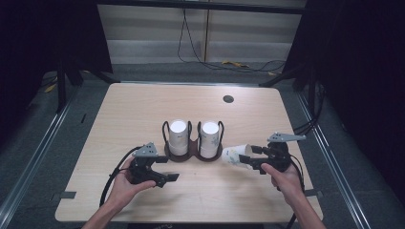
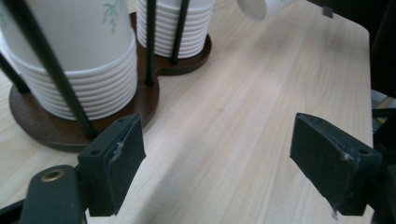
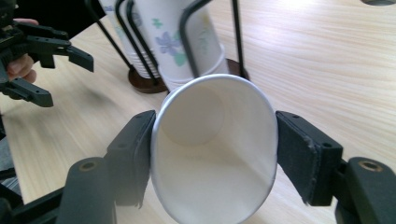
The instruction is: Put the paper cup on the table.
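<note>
The right gripper (image 1: 254, 159) is pinching a white flower-printed paper cup (image 1: 237, 155) lying sideways, base pointing toward the wooden double cup rack (image 1: 191, 155); the left gripper (image 1: 168, 168) is gaping empty.

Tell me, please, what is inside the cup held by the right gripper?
The cup looks empty: bare white wall and bottom show. The right gripper clamps its rim.

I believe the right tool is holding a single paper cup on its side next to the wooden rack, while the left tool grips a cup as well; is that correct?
Not quite: the left tool grips nothing. The left gripper view shows its jaws open with only bare table between them. The rest stands: the right tool holds the paper cup on its side beside the wooden rack.
</note>
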